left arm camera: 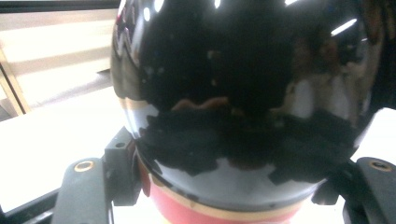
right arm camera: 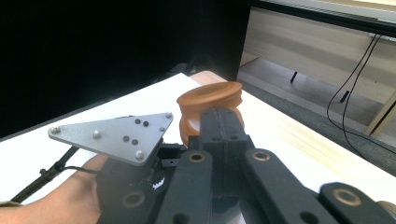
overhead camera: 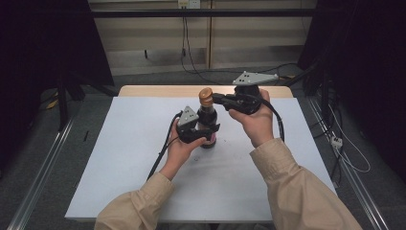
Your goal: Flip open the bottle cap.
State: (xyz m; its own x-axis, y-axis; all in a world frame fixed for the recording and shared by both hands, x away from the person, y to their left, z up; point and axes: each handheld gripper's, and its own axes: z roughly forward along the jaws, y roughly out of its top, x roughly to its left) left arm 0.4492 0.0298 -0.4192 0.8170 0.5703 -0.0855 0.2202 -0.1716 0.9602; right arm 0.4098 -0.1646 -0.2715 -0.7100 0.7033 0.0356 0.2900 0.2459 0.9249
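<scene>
While the left claw [overhead camera: 203,130] clamps the dark bottle [overhead camera: 207,125] upright on the bench [overhead camera: 143,158] to brace it, the right claw [overhead camera: 216,98], jaws closed against the brown cap [overhead camera: 206,96], seems placed to twist it.

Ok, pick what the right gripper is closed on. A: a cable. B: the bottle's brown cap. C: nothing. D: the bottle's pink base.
B: the right gripper has its fingers pinched together at the brown cap of the dark bottle, while the left gripper clamps the bottle's body.
</scene>
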